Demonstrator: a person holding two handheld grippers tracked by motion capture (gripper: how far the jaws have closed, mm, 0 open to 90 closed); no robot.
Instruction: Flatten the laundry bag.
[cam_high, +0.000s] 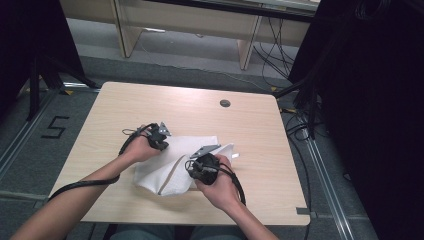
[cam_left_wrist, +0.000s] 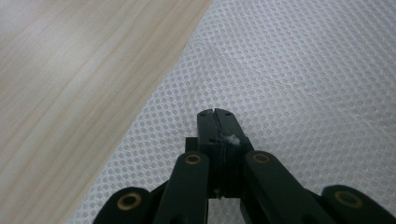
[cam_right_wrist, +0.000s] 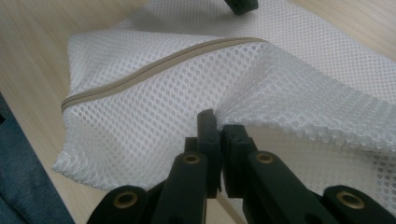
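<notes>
Left gripper (cam_left_wrist: 217, 113): jaws pressed together on mesh bag (cam_high: 170, 167) | right gripper (cam_right_wrist: 217, 122): jaws pinching raised fold | zipper (cam_right_wrist: 159, 70) runs crosswise beyond right jaws | counter (cam_high: 250, 130).

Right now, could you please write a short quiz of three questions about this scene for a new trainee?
1. True or false: the left gripper has its jaws closed over the white mesh bag.
2. What does the right gripper pinch? A) the beige zipper B) a fold of mesh C) a cable
3. Fill in: the bag lies on a wooden ____.

Key: 1 true; 2 B; 3 table.
</notes>
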